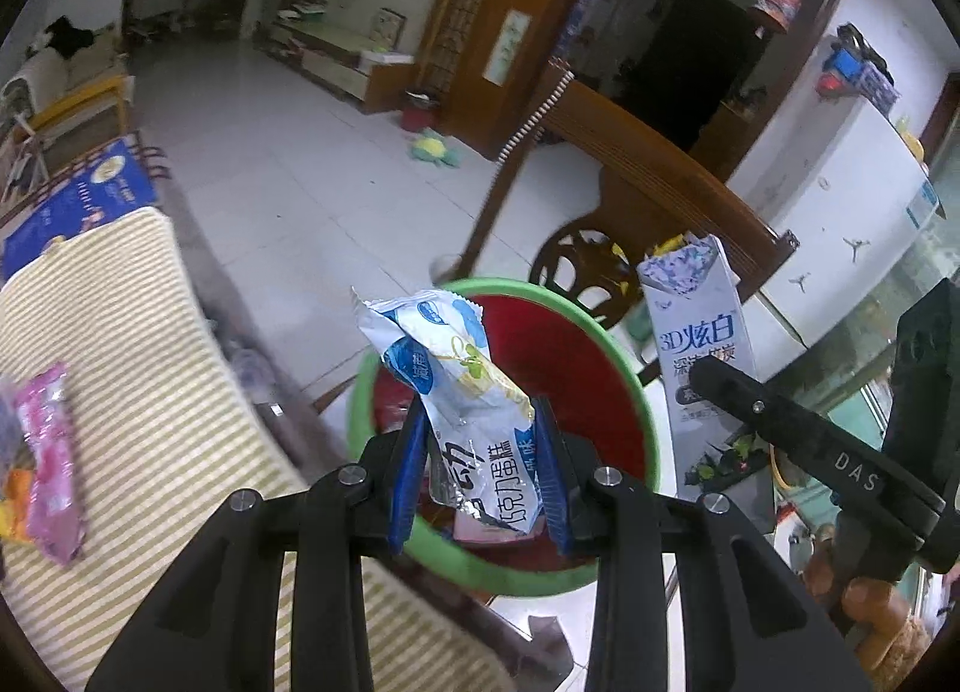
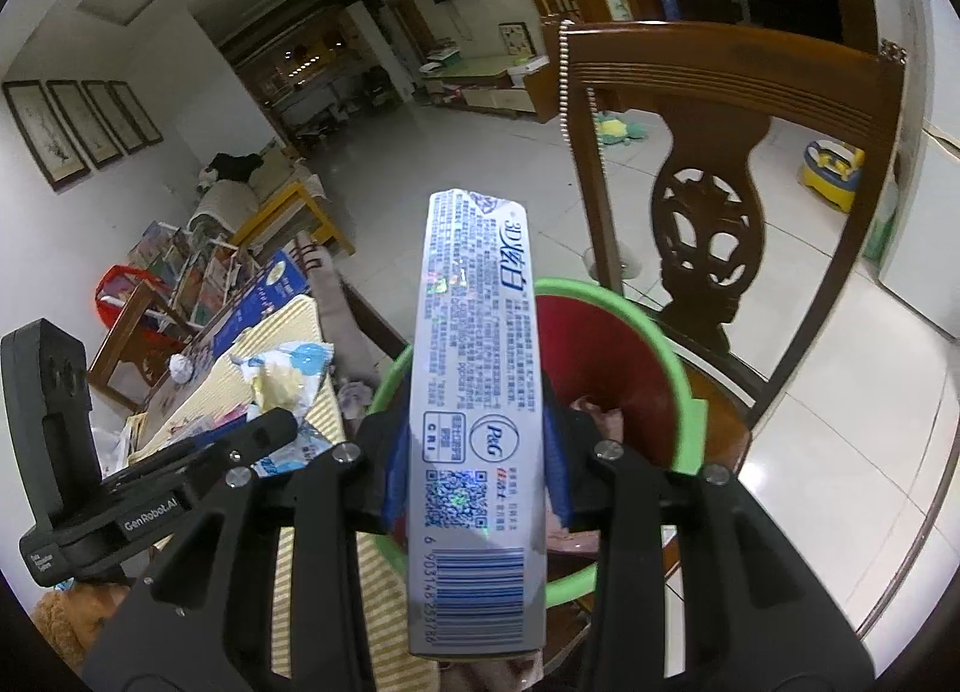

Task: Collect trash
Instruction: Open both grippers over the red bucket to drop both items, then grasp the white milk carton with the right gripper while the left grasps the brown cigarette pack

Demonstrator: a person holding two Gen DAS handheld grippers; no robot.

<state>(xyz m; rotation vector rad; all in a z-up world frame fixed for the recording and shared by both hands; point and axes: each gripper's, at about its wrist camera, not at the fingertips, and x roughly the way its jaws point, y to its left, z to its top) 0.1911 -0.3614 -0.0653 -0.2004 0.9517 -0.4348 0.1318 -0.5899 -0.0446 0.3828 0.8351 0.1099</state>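
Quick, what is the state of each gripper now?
Left gripper: closed, holding the snack wrapper.
Right gripper: closed, holding the toothpaste box.

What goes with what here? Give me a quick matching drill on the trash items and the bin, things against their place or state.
Things:
1. snack wrapper
2. toothpaste box
3. bin
4. pink wrapper

Place or state:
A. lying on the striped cloth
B. clamped in the right gripper
C. green rim, red inside, on the chair seat
D. clamped in the left gripper

Pairs: 1-D, 2-B, 3-C, 4-A
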